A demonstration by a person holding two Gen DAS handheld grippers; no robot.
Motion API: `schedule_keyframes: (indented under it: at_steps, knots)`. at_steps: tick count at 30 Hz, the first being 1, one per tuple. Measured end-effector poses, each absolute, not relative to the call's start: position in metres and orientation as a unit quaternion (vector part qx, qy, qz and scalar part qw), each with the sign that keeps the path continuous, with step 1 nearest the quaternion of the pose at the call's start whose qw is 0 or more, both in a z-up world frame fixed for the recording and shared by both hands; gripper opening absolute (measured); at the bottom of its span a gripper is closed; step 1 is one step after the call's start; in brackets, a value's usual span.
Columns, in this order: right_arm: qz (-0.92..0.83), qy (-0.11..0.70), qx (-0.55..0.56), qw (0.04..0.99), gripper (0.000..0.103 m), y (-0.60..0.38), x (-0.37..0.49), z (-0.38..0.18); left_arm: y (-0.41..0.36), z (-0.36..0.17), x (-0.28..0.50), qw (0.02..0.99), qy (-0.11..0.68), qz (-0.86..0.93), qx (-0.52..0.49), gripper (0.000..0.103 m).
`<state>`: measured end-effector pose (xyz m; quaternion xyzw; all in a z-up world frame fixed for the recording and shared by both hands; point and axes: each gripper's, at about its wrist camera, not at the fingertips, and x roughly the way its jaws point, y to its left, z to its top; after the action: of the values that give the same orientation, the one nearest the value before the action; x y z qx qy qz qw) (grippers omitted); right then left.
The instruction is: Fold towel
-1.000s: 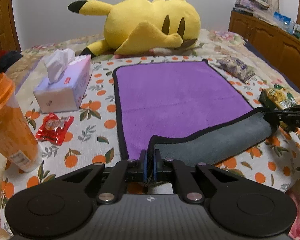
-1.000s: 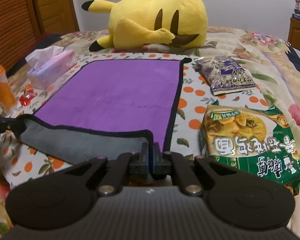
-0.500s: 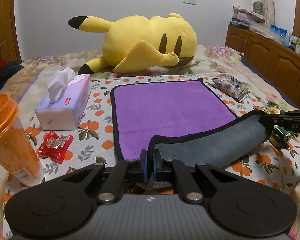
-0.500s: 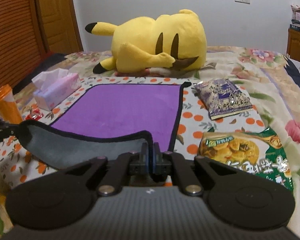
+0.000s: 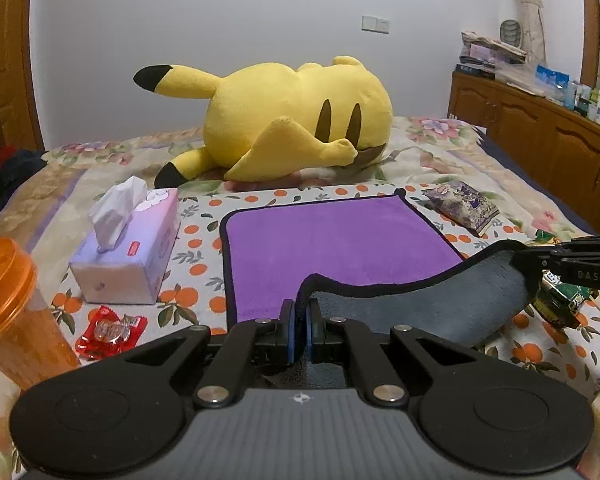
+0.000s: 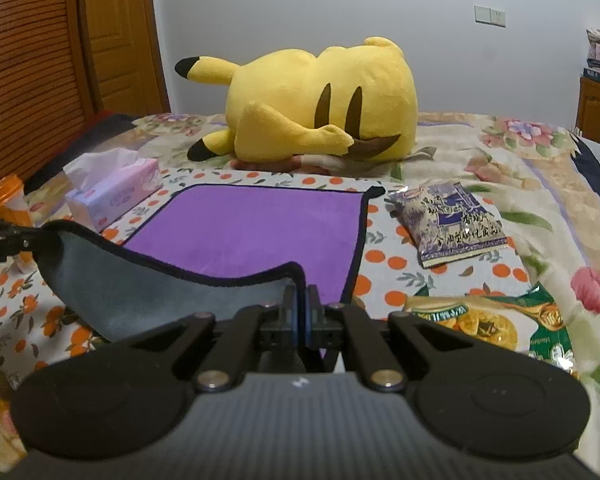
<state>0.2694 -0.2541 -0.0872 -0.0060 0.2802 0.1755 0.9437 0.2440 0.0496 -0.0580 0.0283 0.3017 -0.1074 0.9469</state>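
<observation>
Setting: a bed (image 5: 440,168) under a floral cover, with an orange-print cloth (image 6: 384,272) spread on it; white wall and wooden cabinets behind.

Item 1, nearest: left gripper (image 5: 300,322), jaws pinching the near left corner of the towel (image 5: 340,240). Right gripper (image 6: 300,312) is gripping the near right corner likewise. Between them the near hem is hanging lifted off the bed, grey underside (image 6: 140,284) facing the cameras; the purple face is lying flat beyond, at 12 o'clock.

Item 2, flanking: orange cup (image 5: 8,300) and red candy wrapper (image 5: 112,330) at 9 o'clock of the left view; green snack bag (image 6: 500,320) at 3 o'clock of the right view.

Item 3, mid-distance: tissue box (image 5: 128,256) at 10 o'clock; purple snack packet (image 6: 448,224) at 2 o'clock.

Item 4, far: yellow plush toy (image 5: 292,124) just beyond the towel's far edge.

Handling note: the fold is probably under way. Both corners should be travelling level and together toward 12 o'clock, hem kept taut, landing corner on corner at the far edge, short of the plush. Uneven height or speed would likely skew the crease.
</observation>
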Motion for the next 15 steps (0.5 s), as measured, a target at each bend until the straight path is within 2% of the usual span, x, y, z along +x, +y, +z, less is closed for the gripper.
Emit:
schedule_keyframes:
  at_steps: [15]
  knots:
    - [0.175, 0.267, -0.017, 0.947, 0.003, -0.254, 0.284, -0.093, 0.055, -0.063, 0.265, 0.946, 0.305, -0.109, 0.033, 0.006]
